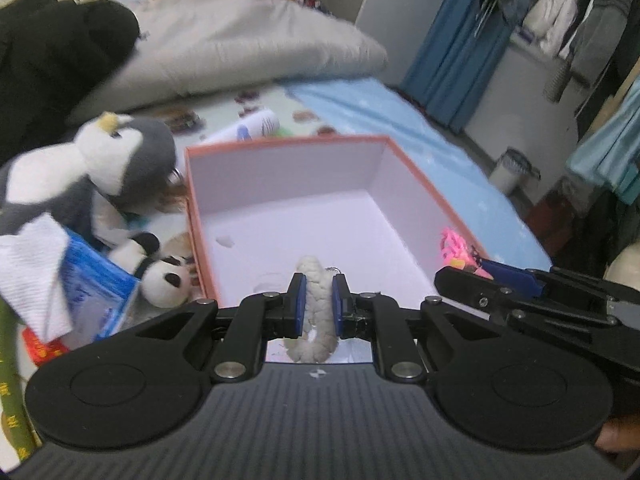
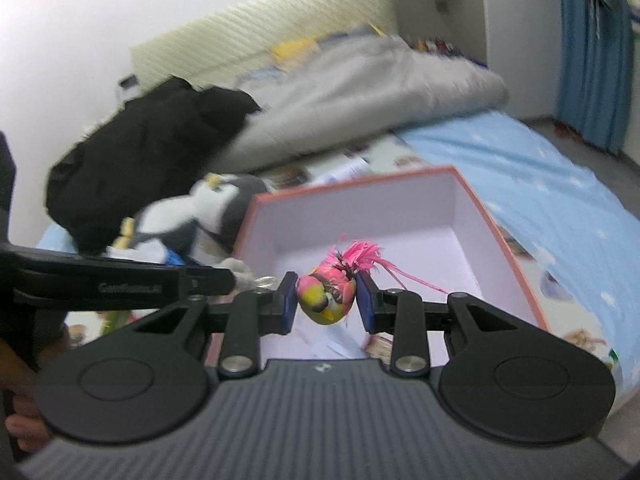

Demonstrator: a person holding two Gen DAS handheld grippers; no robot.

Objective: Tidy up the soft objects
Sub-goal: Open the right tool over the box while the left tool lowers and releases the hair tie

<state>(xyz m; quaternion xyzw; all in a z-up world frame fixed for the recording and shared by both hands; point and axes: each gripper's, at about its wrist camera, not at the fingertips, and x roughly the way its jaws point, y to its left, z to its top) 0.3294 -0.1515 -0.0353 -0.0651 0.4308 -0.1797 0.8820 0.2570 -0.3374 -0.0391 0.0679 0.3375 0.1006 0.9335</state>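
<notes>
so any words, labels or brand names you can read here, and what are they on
None reads for sure.
Left gripper side: pale embossed brand word, too blurred.
Green strip: yellow characters, too blurred.
Blue packet: print, too blurred.
Red packet: print, too small.
White tube: blue marks, unreadable.

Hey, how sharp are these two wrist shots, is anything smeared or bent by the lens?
Left wrist view: left claw and its white fuzzy toy are sharp; the penguin plush and grey duvet are motion-smeared. Right wrist view: right claw and pink bird toy are crisp; the box and bedding blur, edges bowed by fisheye.
</notes>
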